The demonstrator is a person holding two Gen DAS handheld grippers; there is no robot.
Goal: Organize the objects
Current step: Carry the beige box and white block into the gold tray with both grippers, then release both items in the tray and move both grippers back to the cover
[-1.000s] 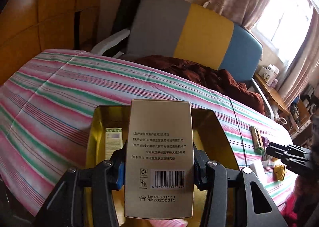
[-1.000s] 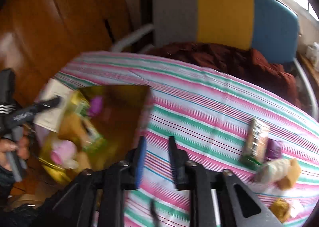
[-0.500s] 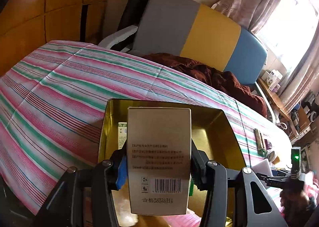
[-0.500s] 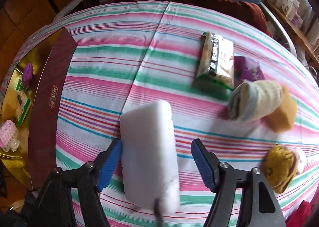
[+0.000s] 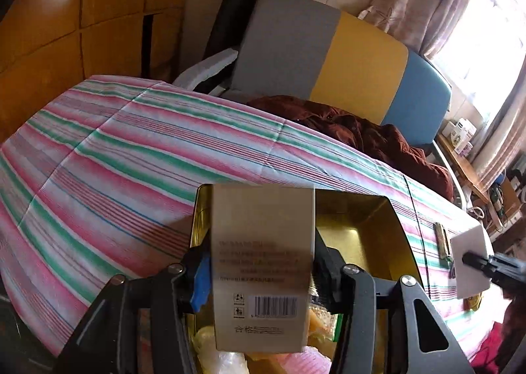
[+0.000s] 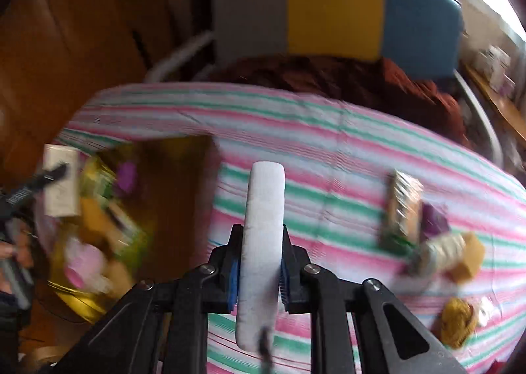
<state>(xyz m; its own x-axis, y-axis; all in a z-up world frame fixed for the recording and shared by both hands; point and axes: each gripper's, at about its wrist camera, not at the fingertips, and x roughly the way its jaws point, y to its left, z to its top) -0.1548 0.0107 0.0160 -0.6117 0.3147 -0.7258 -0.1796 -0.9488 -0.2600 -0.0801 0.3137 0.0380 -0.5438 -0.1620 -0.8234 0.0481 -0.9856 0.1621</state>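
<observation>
My left gripper (image 5: 262,259) hangs over an open gold tin (image 5: 361,209) with a tan barcoded box (image 5: 263,226) upright between its fingers. Its jaws are opening, and the box is blurred as it slips down toward the tin. Small packets and a pink item lie in the tin. My right gripper (image 6: 259,242) is shut on a white foam block (image 6: 264,196), held edge-on above the striped cloth to the right of the tin (image 6: 75,298). The left wrist view shows the same block (image 5: 466,259) at the right edge. The right wrist view catches the box (image 6: 60,183) at the far left.
A dark brown lid (image 6: 177,203) lies beside the tin. On the cloth to the right lie a snack pack (image 6: 402,209), a purple item (image 6: 434,219), a rolled sock (image 6: 447,249), a tan block (image 6: 470,259) and a yellow bundle (image 6: 457,318). Behind the table stands a grey, yellow and blue chair (image 5: 328,55) with a brown garment (image 5: 361,134).
My right gripper closed on the white block, lifted it off the cloth and swung left toward the tin. The box in my left gripper has sunk a little and turned blurry.
</observation>
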